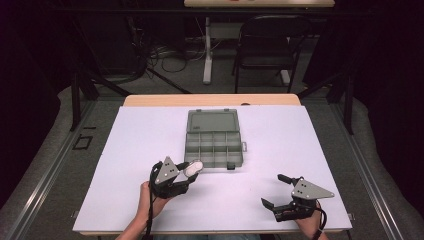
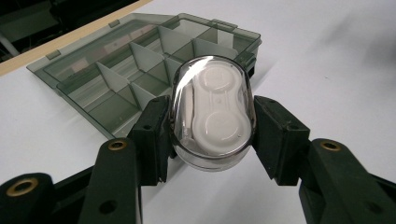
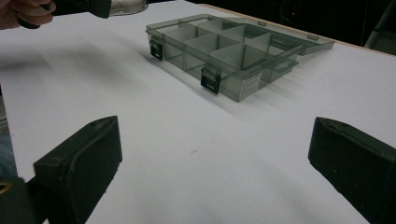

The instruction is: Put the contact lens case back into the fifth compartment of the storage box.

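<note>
Nearest the lens, at the low left of the high view: left hand (image 1: 150,199) on the left gripper (image 1: 192,171), black jaws clamped on a small clear oval case (image 1: 193,168) with a white two-cup insert inside. Seen close in the left gripper view: case (image 2: 212,112) upright between the two pads, one pad pressed to each long side, lifted off the white table sheet (image 2: 336,60). Held just beside the near left corner of the compartment box (image 1: 214,148), not touching it.

Mid-table: grey translucent compartment box, lid (image 1: 211,121) folded back flat on the far side, dividers forming rows of cells, two dark latches on the near wall. Same box from the right gripper view (image 3: 224,51), cells bare as far as visible.

Low right: right gripper (image 1: 277,191) in the right hand (image 1: 311,224), jaws spread wide, nothing between them, just above the sheet, well apart from the box. Wide gap between its two pads (image 3: 81,163) plain in its own view.

Beyond the table: dark folding chair (image 1: 267,42) and loose cables (image 1: 165,55) on the floor.
</note>
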Action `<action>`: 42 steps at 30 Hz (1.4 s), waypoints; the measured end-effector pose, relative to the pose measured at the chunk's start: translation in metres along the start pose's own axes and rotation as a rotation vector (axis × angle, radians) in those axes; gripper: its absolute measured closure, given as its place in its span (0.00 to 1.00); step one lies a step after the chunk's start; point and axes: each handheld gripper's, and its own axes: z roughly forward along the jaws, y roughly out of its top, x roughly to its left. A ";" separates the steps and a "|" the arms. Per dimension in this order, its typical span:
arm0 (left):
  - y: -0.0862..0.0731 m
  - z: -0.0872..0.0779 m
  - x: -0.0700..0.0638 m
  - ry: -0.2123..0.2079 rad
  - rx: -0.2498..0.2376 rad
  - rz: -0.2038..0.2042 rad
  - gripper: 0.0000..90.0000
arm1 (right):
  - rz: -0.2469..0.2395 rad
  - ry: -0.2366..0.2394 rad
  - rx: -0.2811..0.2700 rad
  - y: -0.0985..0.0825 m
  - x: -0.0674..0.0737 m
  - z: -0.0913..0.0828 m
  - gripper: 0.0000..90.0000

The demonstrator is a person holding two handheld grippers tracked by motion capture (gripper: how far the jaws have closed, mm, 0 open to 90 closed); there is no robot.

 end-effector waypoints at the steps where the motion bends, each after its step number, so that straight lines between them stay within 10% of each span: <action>1: 0.000 0.000 0.000 0.002 -0.001 0.003 0.55 | -0.002 0.001 0.001 0.000 0.000 0.000 0.03; 42: 0.008 0.003 0.022 0.136 -0.075 -0.034 0.55 | -0.005 0.007 0.019 0.000 0.001 0.004 0.03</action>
